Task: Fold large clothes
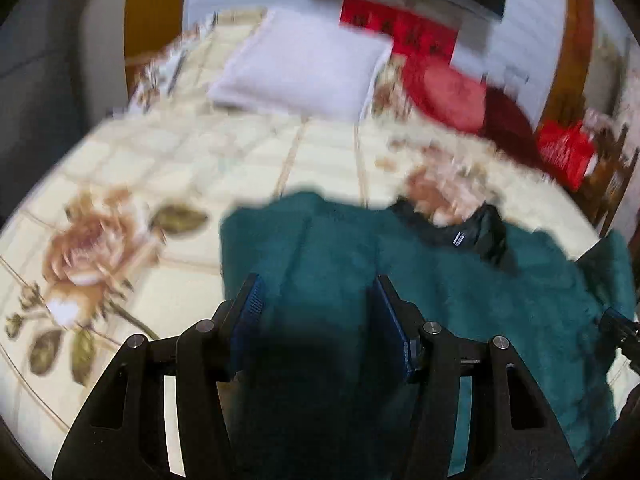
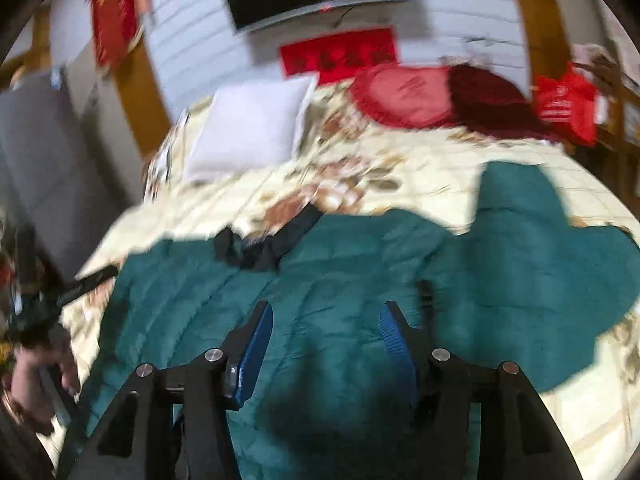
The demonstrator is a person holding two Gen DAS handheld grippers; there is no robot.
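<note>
Bedspread (image 1: 168,160), cream with rose prints, covers a bed. Teal garment (image 1: 460,292) lies spread flat on its near half, a dark collar (image 1: 472,232) at its far edge and one sleeve (image 2: 516,192) reaching toward the pillows. White pillow (image 1: 304,68) and red cushion (image 1: 448,92) sit at the head. Left gripper (image 1: 316,312) hangs over the garment's left part, jaws apart; both views are blurred, so possibly a fold rises between them. Right gripper (image 2: 326,344) hovers above the middle, jaws released, gripping nothing.
</note>
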